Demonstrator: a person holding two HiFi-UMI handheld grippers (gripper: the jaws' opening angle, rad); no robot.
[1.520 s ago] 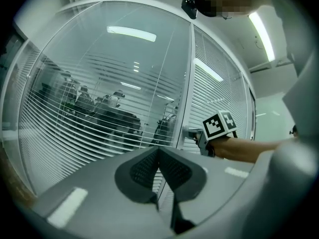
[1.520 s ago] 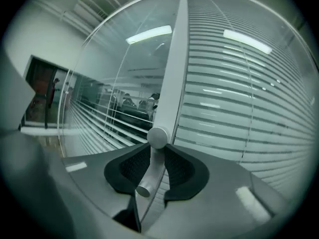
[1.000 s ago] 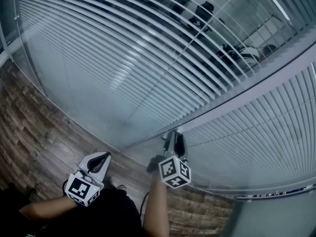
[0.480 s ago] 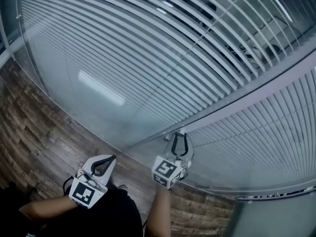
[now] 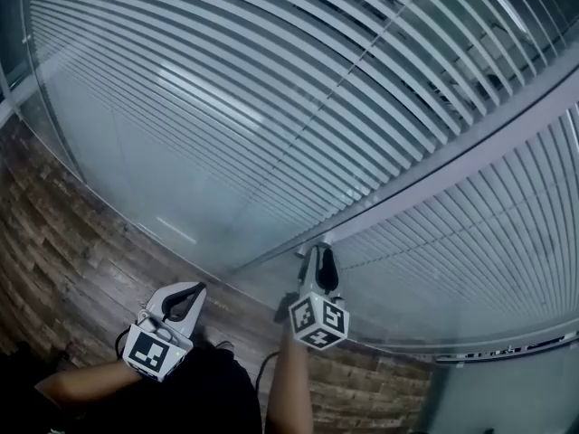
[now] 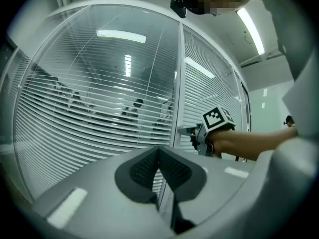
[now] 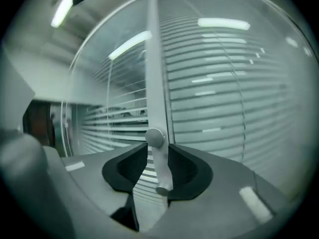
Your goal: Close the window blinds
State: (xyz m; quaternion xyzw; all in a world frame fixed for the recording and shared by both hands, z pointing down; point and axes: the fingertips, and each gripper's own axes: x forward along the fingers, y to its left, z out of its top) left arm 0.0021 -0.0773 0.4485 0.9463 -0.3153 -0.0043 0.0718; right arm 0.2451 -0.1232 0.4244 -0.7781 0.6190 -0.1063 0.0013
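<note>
Lever pinched in my right claw; left claw pressed together, idle. Best turn slowly, square grip, until slats overlap.

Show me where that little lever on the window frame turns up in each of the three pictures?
Head view: the lever sits low centre, at the tips of the right gripper, mostly hidden.
Left gripper view: lever right of centre, a small stub beside the post.
Right gripper view: lever dead centre, clamped between the jaws.
Shared landmark: the pale frame post that carries it.
</note>
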